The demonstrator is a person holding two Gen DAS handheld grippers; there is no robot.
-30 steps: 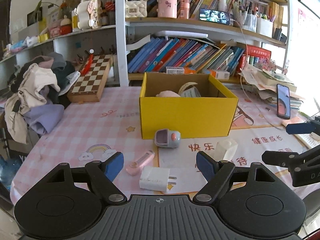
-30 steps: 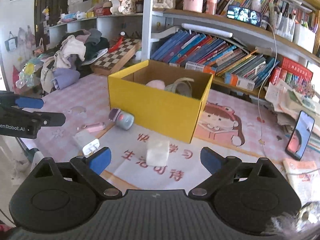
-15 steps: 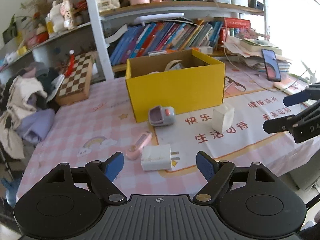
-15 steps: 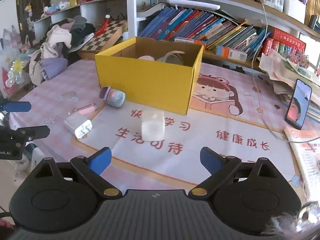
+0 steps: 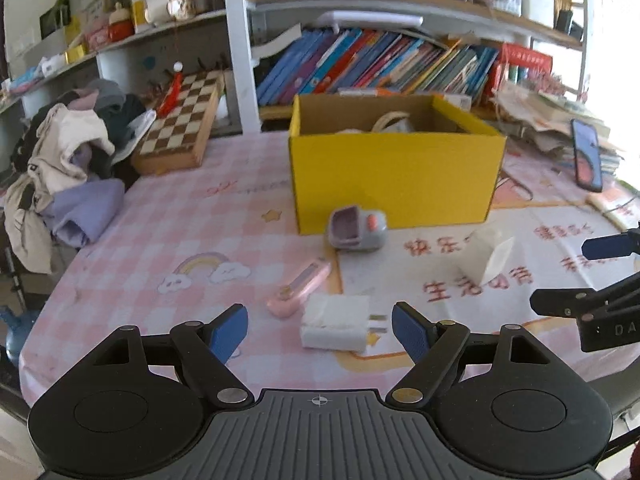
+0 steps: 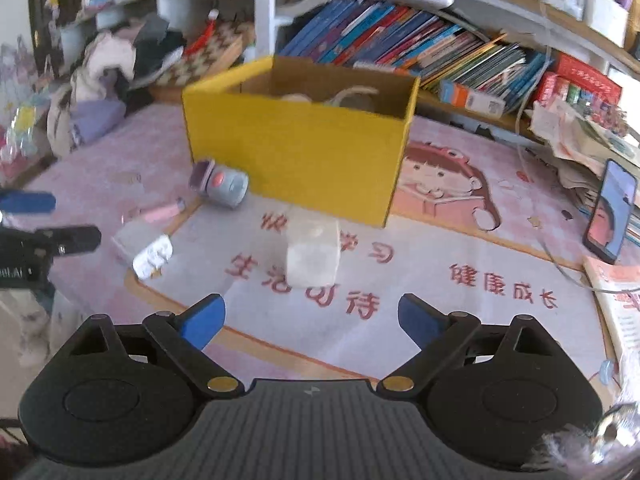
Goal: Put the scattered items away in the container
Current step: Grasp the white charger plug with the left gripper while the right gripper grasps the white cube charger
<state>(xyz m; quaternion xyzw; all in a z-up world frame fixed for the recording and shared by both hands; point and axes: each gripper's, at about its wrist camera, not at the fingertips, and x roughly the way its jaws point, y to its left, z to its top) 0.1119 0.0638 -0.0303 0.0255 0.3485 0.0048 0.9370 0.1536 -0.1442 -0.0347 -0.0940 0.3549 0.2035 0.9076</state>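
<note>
A yellow box (image 5: 394, 178) (image 6: 296, 150) stands on the table with a few items inside. In front of it lie a grey-purple gadget (image 5: 356, 229) (image 6: 219, 183), a pink stick (image 5: 299, 293) (image 6: 158, 213), a white charger plug (image 5: 338, 322) (image 6: 142, 245) and a white cube-like pack (image 5: 486, 255) (image 6: 313, 252). My left gripper (image 5: 320, 330) is open and empty, just short of the charger. My right gripper (image 6: 310, 322) is open and empty, just short of the white pack. Each gripper shows at the edge of the other's view.
A pile of clothes (image 5: 68, 168) and a chessboard (image 5: 180, 124) lie at the left back. Bookshelves (image 5: 380, 64) run behind the box. A phone (image 5: 586, 154) (image 6: 612, 210) and stacked papers sit at the right.
Both grippers have come lower and closer to the table; the charger and the white pack now sit nearer the fingertips. No item has moved.
</note>
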